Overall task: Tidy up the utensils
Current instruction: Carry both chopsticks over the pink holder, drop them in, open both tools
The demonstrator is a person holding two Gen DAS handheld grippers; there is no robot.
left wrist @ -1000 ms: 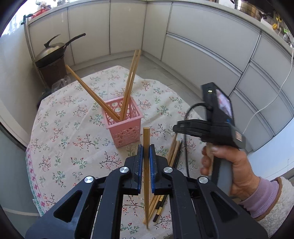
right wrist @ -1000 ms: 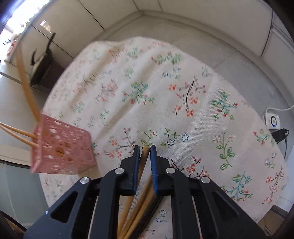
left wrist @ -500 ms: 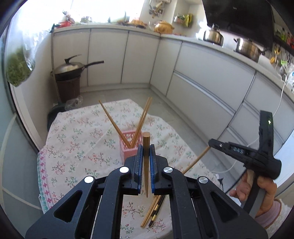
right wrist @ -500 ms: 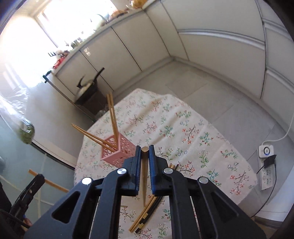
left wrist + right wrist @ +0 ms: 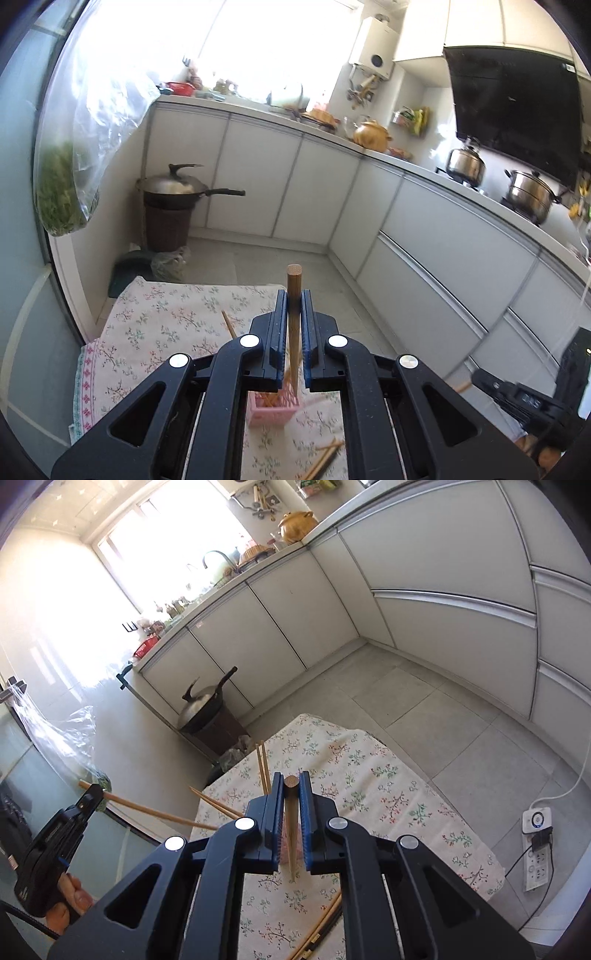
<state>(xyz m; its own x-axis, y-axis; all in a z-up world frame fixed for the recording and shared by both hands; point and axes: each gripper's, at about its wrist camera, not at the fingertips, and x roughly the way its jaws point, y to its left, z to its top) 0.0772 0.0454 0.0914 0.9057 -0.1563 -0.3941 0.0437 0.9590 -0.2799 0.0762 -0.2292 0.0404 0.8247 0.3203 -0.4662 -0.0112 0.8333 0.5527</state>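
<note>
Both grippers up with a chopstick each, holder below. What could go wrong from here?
1. Each gripper, left and right, pinches one thin chopstick; it could pivot or slip on the way down.
2. The pink holder already has chopsticks splayed outward; an incoming tip may strike them or tip the light holder.
3. Both heading for one small opening, the grippers could collide.
</note>
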